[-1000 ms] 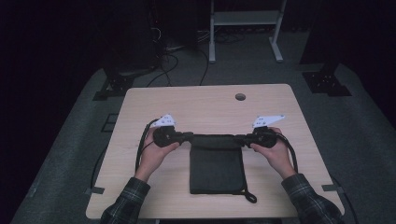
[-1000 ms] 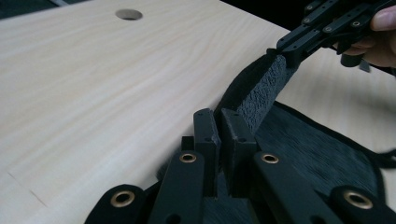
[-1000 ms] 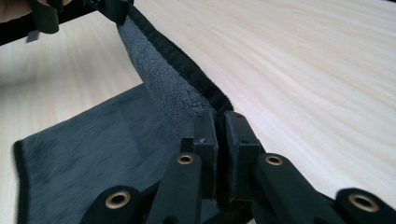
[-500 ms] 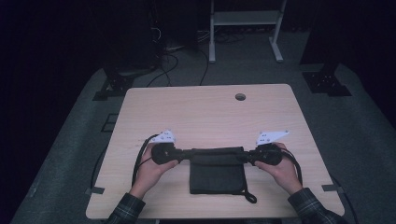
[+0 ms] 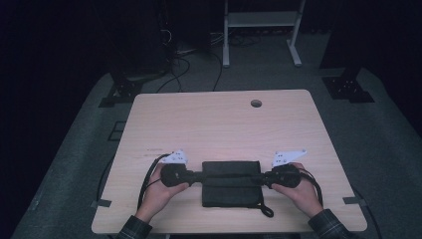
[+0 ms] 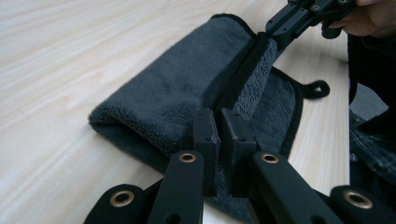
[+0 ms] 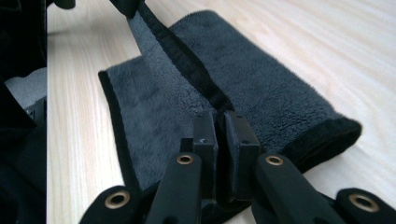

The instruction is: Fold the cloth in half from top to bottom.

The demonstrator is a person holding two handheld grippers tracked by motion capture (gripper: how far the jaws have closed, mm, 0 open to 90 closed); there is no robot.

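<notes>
A: Pale wood, that is the desk (image 5: 224, 124), a broad rounded slab with a small round hole (image 5: 256, 103) toward the upper right of the high view.

B: And the dark grey towel (image 5: 230, 183) lies low in the middle of that frame, close to the person's edge. Fleece, thick pile, bound with a black hem (image 7: 187, 65), and a small hanging loop (image 6: 317, 88) at one corner.

A: Which step do you make it?

B: A fold, I'd judge, partway through. The far part is already doubled into a soft roll, and a hemmed edge is lifted taut between the two hands, running across the towel's middle.

A: The tools?

B: The left tool (image 6: 220, 135) has its jaws nearly together, pinching the hem at its end of the towel. The right tool (image 7: 222, 133) does the same at the other end; in its view the hem rises as a strip toward the upper left, where the other one grips it.

A: Next move?

B: Probably carrying that edge across together, both ends level, then laying it flat. Pile this plush sags, so the strip should stay tight until it is down, and only then should the jaws part.
</notes>
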